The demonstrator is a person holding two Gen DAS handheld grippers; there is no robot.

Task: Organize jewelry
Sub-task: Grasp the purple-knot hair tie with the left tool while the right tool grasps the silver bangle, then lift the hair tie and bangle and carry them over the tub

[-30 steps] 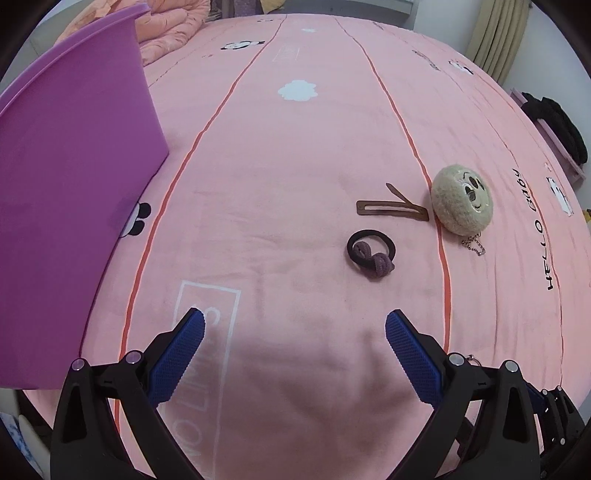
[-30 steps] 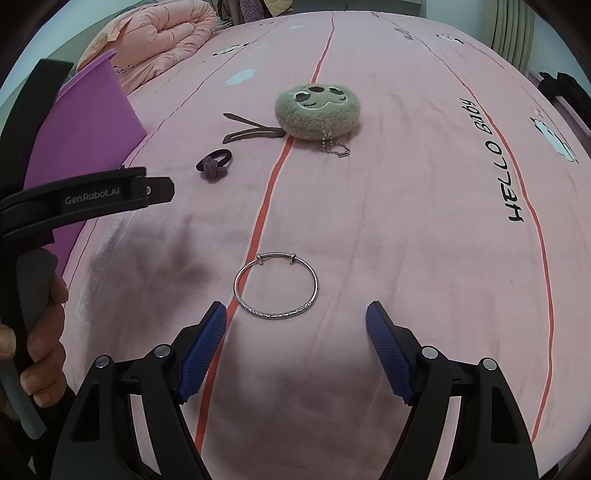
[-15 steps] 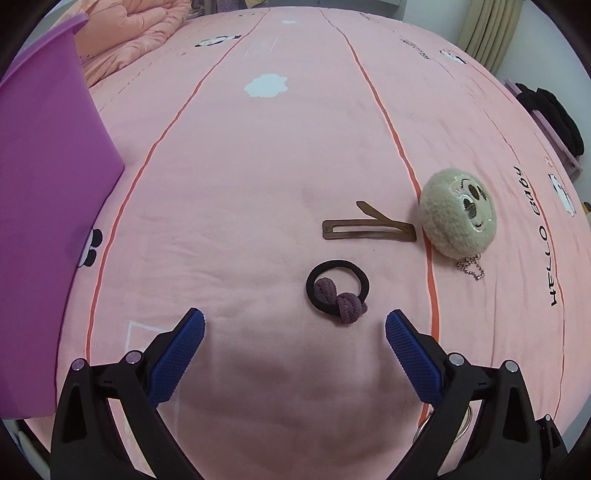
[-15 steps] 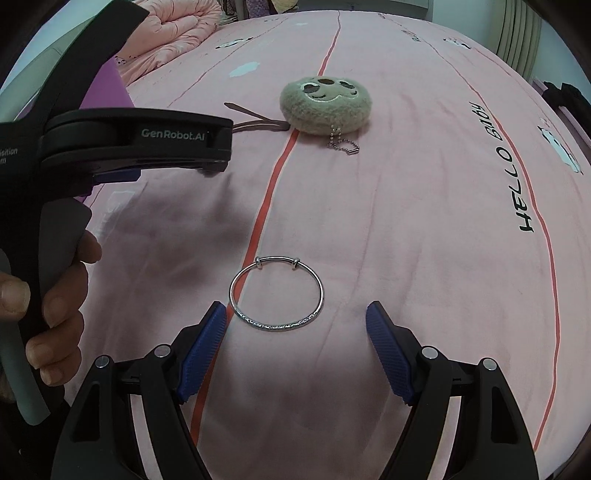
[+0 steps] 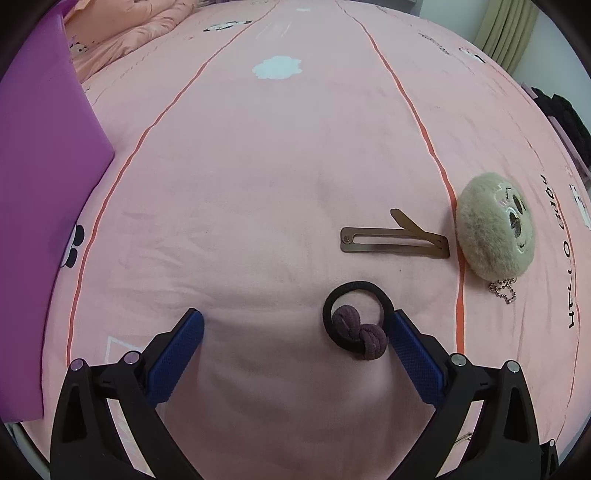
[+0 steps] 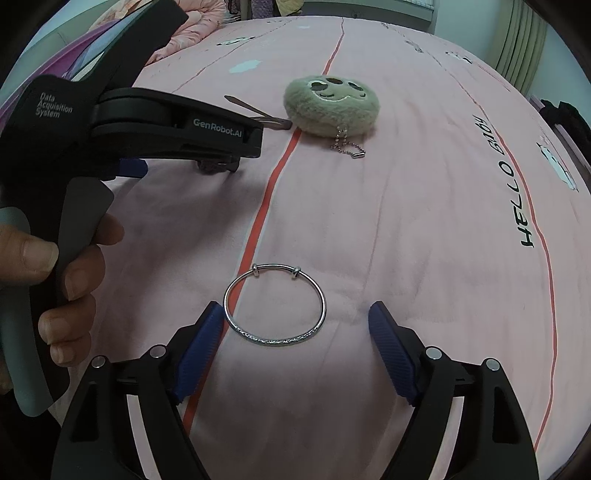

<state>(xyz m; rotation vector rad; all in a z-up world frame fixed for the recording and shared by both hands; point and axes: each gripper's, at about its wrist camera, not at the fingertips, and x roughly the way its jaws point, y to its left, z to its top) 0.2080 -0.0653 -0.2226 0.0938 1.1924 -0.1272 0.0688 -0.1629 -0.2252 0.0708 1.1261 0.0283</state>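
A black hair tie with a purple knot lies on the pink bedspread between the fingers of my left gripper, close against the right finger. The gripper is open and low over the cloth. A silver bangle lies flat between the fingers of my right gripper, its left edge near the left finger. The right jaws are opening and the pads do not press on the bangle. A brown hair clip and a beige plush keychain lie beyond the hair tie.
A purple box wall stands at the left of the bed. In the right wrist view a hand holds the left tool's black body over the hair tie. The plush keychain lies behind it. Folded orange bedding lies far left.
My left gripper has come down and forward, so the hair tie now sits between its fingers. In the right wrist view the bangle has come closer, between the fingers, and the jaws stand slightly wider.
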